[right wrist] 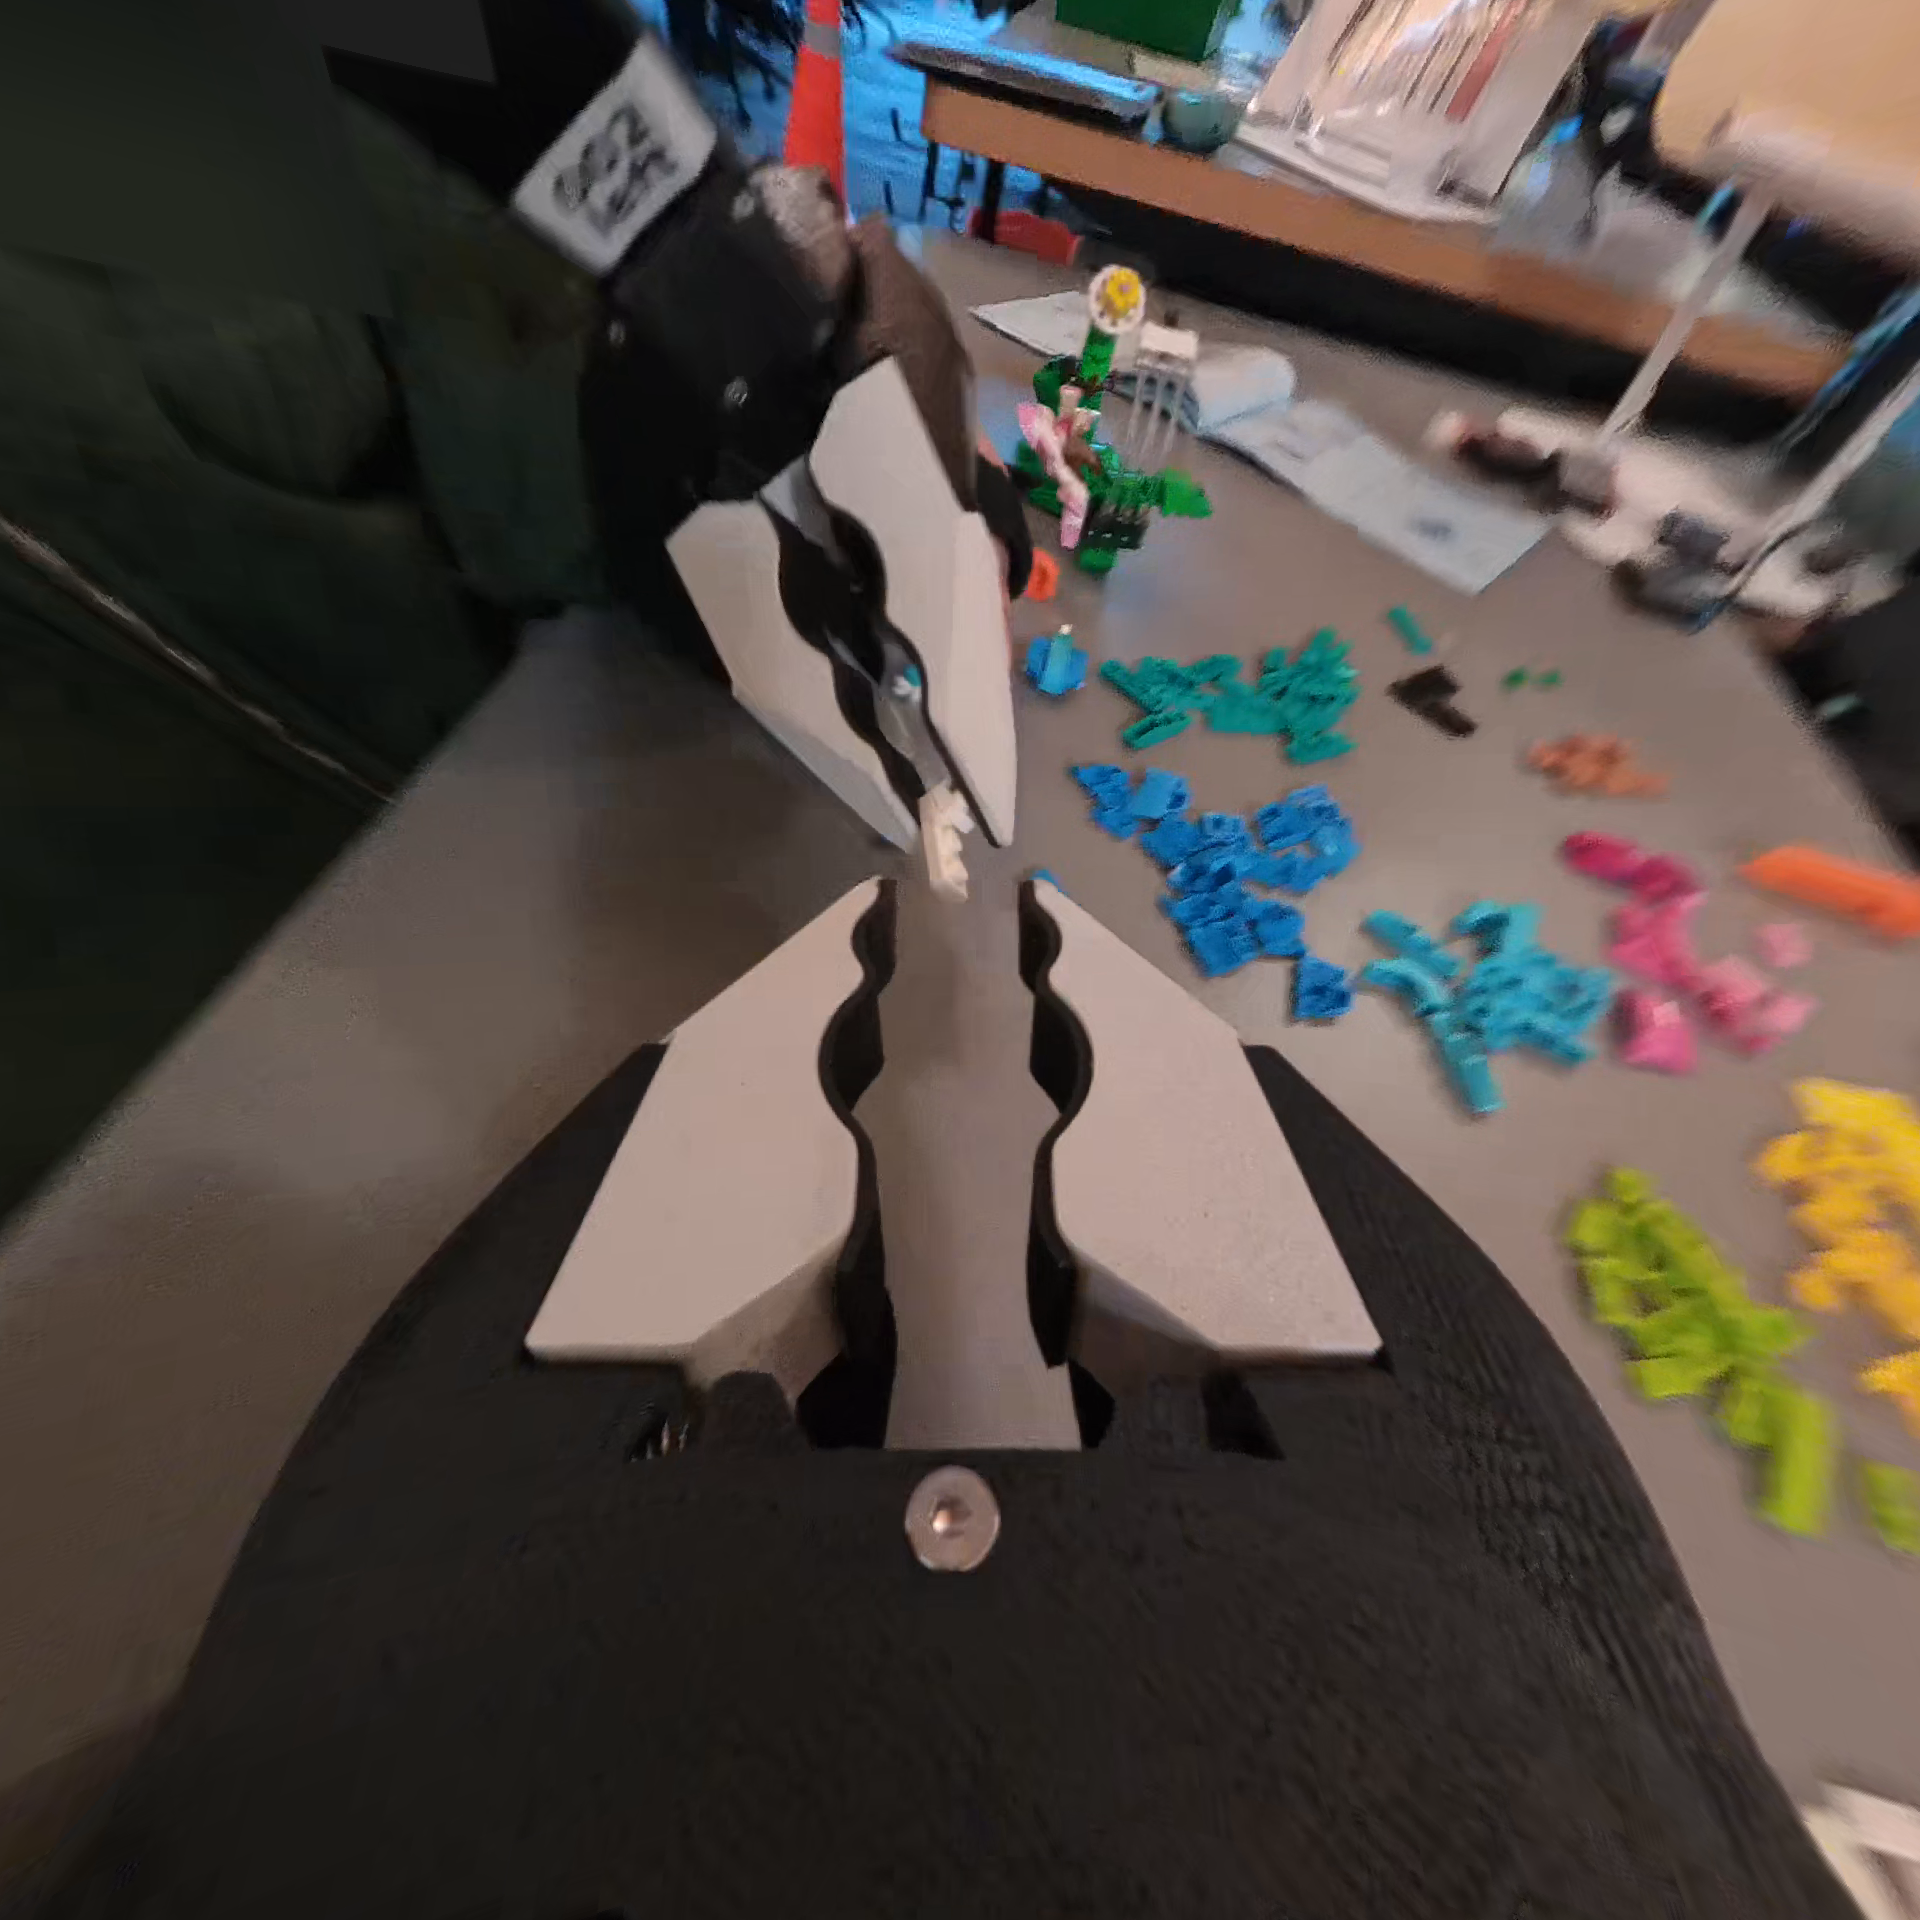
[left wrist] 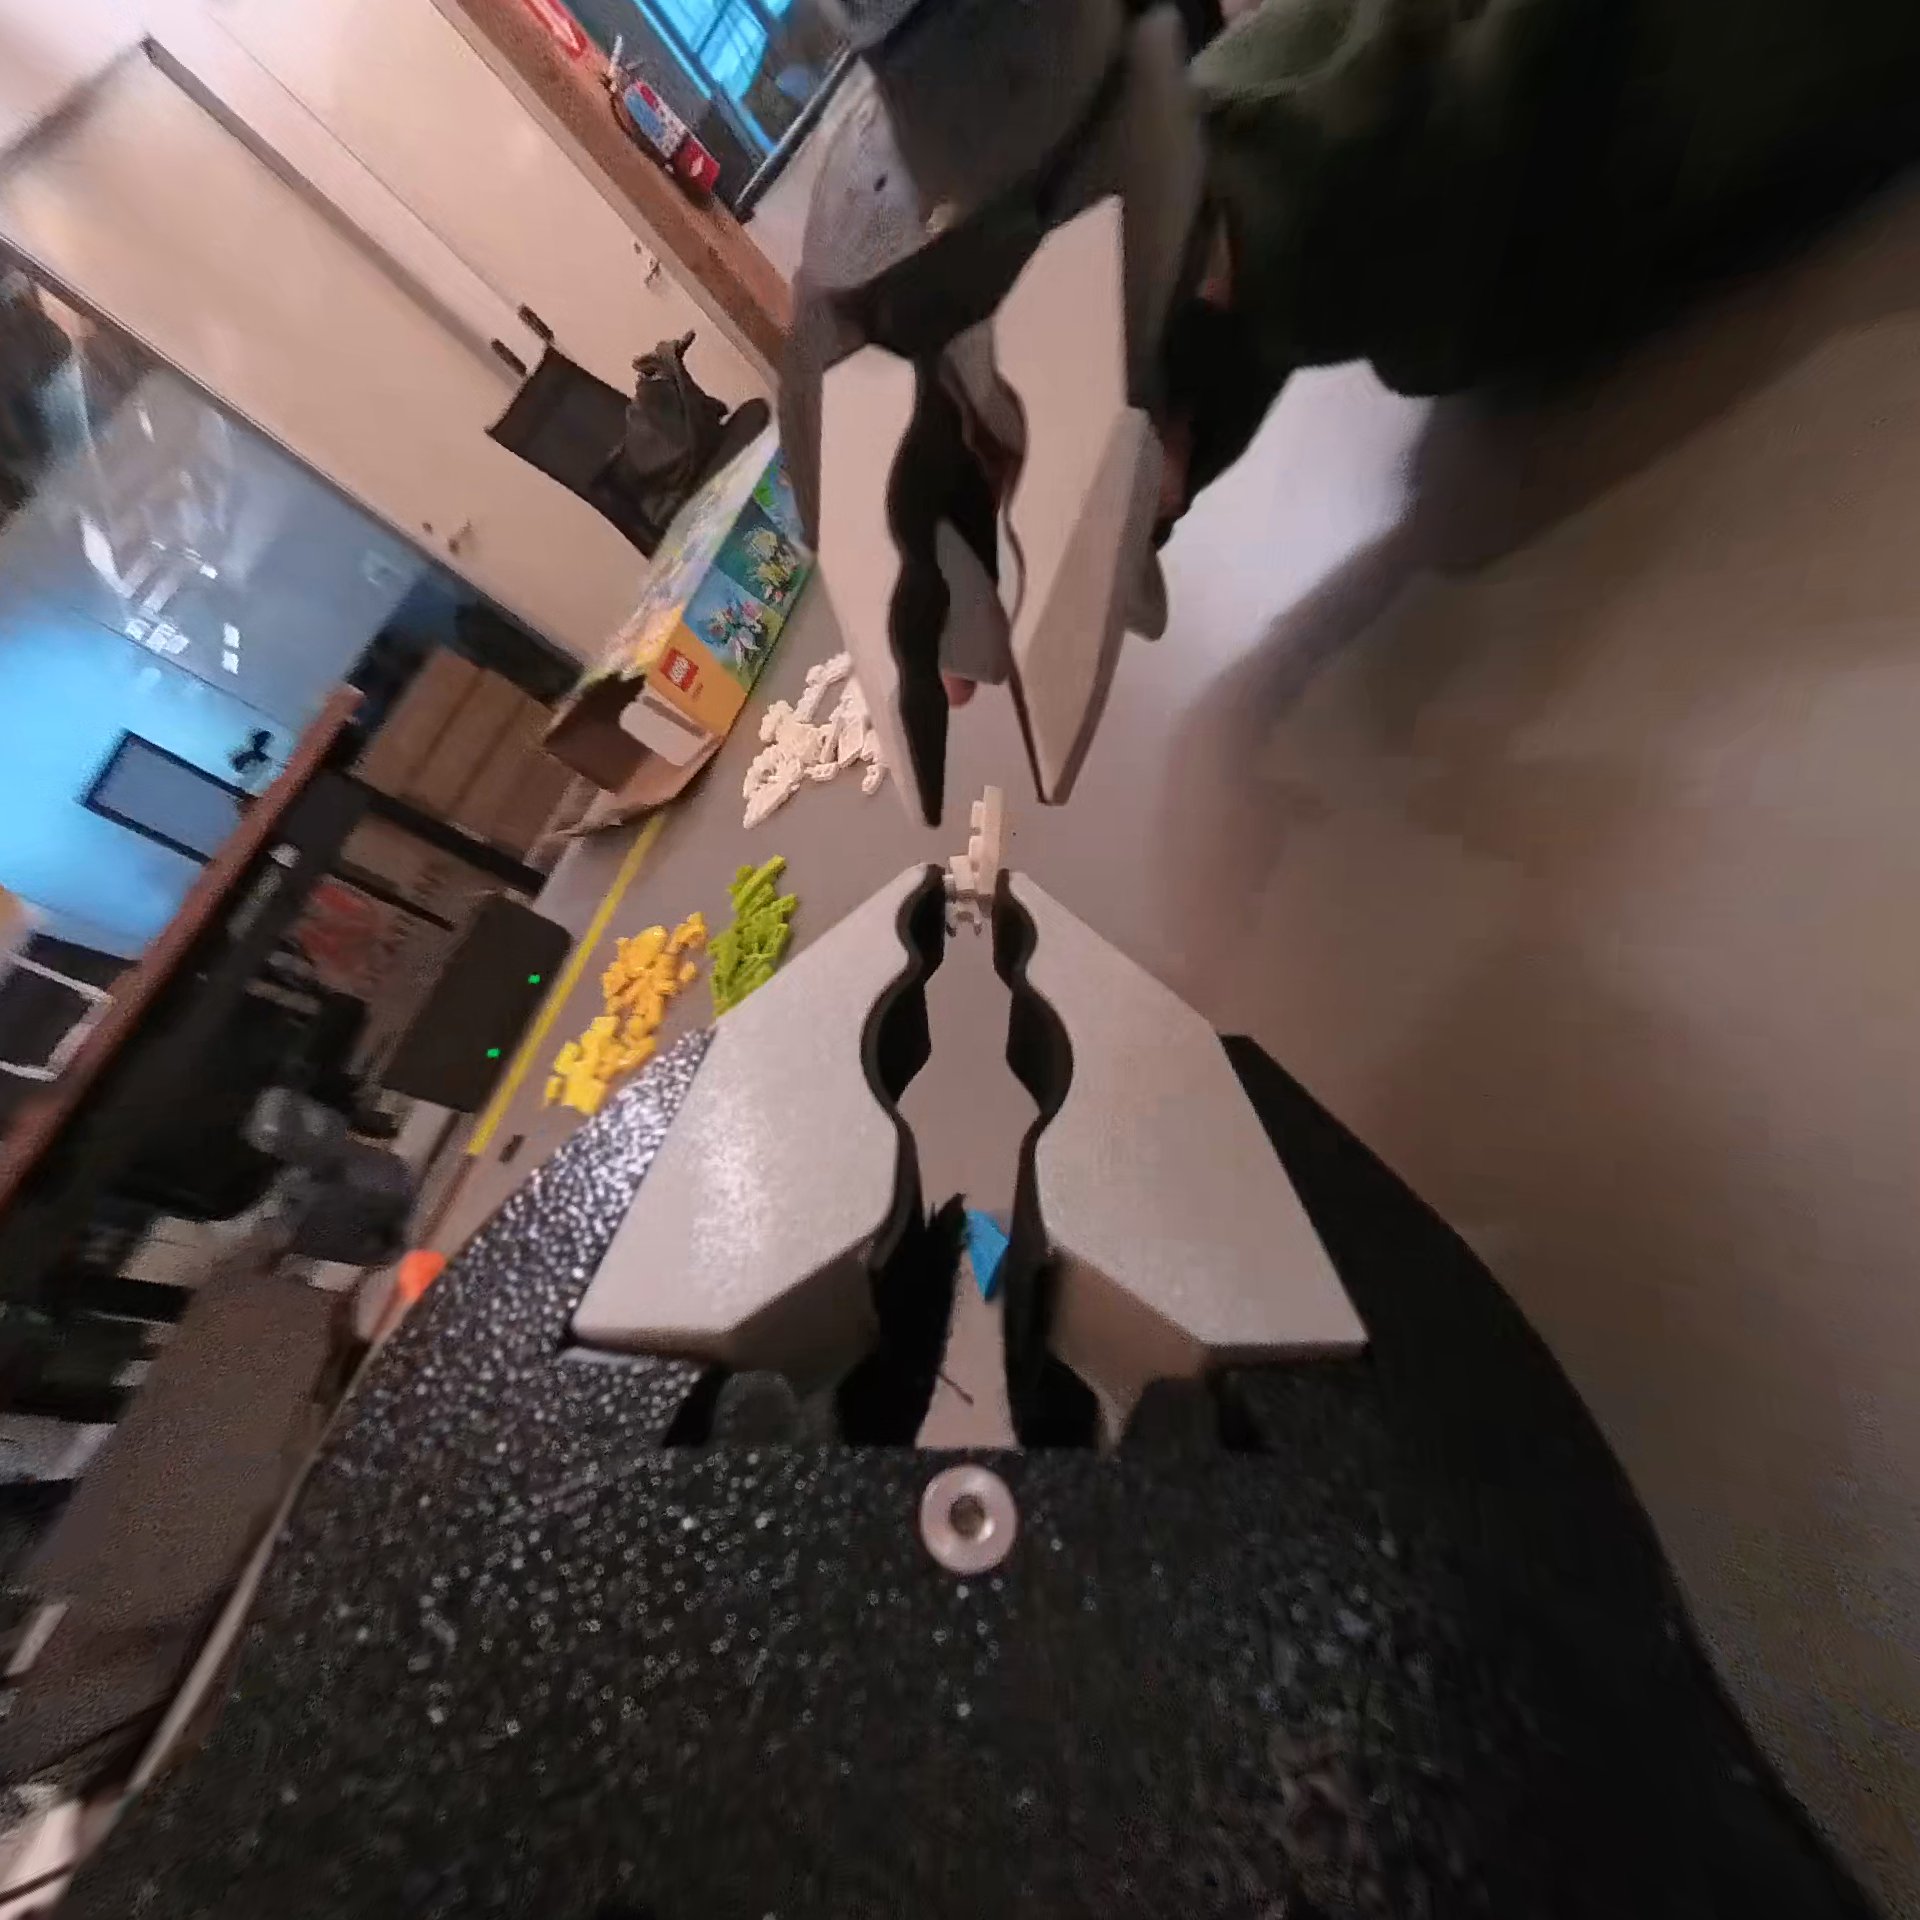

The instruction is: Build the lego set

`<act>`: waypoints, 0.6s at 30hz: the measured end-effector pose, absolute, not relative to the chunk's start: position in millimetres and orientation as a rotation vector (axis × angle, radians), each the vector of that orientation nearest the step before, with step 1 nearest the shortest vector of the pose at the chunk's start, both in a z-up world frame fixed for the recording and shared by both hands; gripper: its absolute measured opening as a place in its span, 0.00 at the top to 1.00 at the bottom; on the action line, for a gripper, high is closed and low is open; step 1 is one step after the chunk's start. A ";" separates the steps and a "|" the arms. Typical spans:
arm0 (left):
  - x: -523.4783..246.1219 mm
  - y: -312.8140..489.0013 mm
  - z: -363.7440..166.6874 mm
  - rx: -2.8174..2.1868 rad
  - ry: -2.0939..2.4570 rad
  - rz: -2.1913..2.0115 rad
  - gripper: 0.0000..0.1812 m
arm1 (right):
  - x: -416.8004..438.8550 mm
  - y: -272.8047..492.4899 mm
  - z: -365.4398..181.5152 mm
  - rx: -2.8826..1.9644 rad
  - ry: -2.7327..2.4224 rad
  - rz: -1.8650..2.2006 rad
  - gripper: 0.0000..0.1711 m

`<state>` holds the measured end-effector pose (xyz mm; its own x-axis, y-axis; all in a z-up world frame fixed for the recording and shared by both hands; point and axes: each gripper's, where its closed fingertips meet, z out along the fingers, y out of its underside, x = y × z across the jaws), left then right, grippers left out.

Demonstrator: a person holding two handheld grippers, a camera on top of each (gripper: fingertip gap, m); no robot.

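My left gripper (left wrist: 966,881) is shut on a small white Lego piece (left wrist: 982,847) that sticks out past its fingertips, held above the grey table (left wrist: 1455,935). My right gripper (left wrist: 994,808) comes in from above, open, with its tips on either side of the piece's free end. In the right wrist view my right gripper (right wrist: 956,883) is open and empty. The left gripper (right wrist: 954,826) reaches in from the upper left, and the white piece (right wrist: 945,847) hangs just in front of the right fingertips. A partly built green flower model (right wrist: 1101,447) stands farther back.
Sorted piles lie on the table: white (left wrist: 821,738), lime green (right wrist: 1704,1330), yellow (right wrist: 1849,1174), blue (right wrist: 1236,862), teal (right wrist: 1236,696), light blue (right wrist: 1486,987), pink (right wrist: 1683,945), orange (right wrist: 1829,888). The set's box (left wrist: 717,613) and an instruction booklet (right wrist: 1382,478) lie at the far side.
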<state>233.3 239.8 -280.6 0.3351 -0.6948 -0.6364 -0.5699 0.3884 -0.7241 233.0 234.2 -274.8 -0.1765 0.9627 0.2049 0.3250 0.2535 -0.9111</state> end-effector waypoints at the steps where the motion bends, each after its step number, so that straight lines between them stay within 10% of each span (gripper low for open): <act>1: 233.4 239.1 -279.7 -1.292 1.320 -0.159 0.97 | 231.6 234.1 -274.7 -1.158 -1.690 0.864 0.87; 18: 238.4 214.5 -259.5 -1.210 1.307 -0.476 0.97 | 228.1 206.4 -252.3 -1.017 -1.662 1.096 0.98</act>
<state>238.4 214.5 -259.5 0.2771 -0.8394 -0.4676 -0.3424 0.3685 -0.8643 228.1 206.4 -252.3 -0.2821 0.9327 0.2246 0.1605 0.2767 -0.9475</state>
